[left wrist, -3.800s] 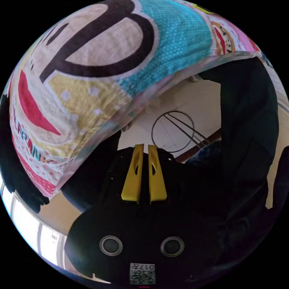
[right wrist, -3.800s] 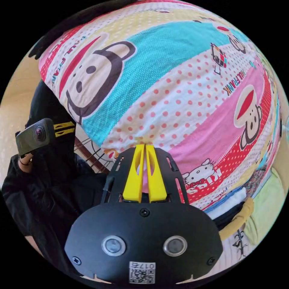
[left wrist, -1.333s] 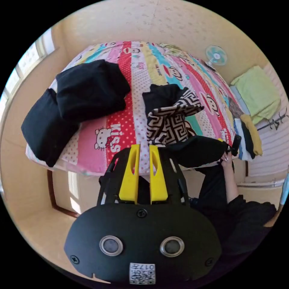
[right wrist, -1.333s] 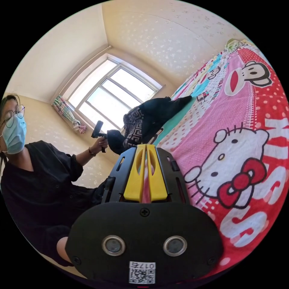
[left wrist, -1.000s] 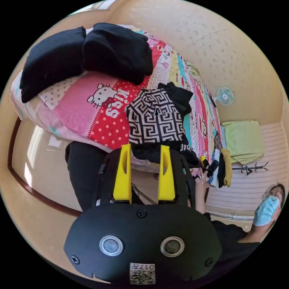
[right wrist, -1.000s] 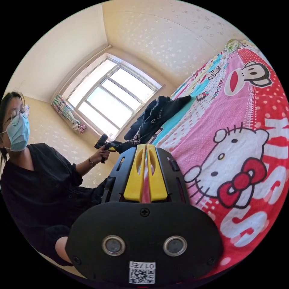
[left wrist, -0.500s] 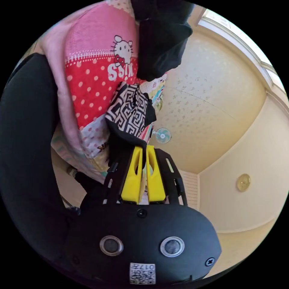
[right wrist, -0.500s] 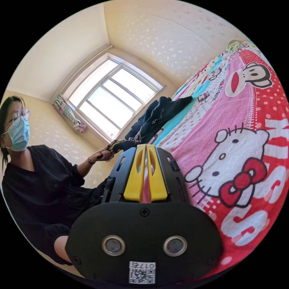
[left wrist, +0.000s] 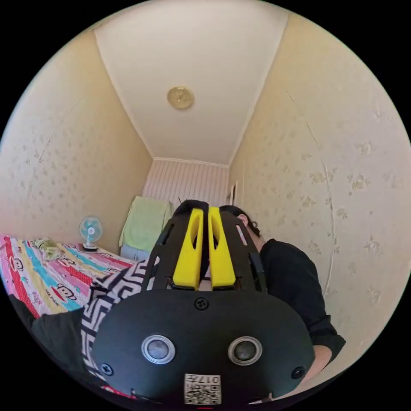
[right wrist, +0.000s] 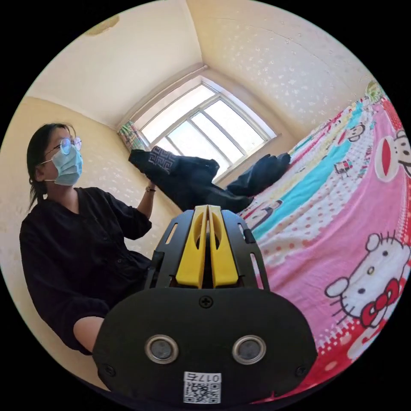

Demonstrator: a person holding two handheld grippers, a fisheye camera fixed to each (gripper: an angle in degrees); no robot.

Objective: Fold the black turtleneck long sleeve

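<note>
**Garment Lifted Off the Bed, Folding Not Yet Begun**

A person at the bedside raises a dark garment with a black-and-white maze-patterned lining (right wrist: 180, 173) above the cartoon-print bedsheet (right wrist: 342, 222), its lower end trailing onto the sheet. The left gripper (left wrist: 204, 214) has its yellow jaws drawn close, seemingly nipping dark cloth, though the contact is hard to make out. The right gripper (right wrist: 207, 210) sits pressed together, holding nothing. No fold shows on the lifted piece (whether it is the turtleneck is unclear); another dark bundle (right wrist: 261, 169) lies beyond, near the window (right wrist: 201, 128). Spreading and folding appear to remain.
</note>
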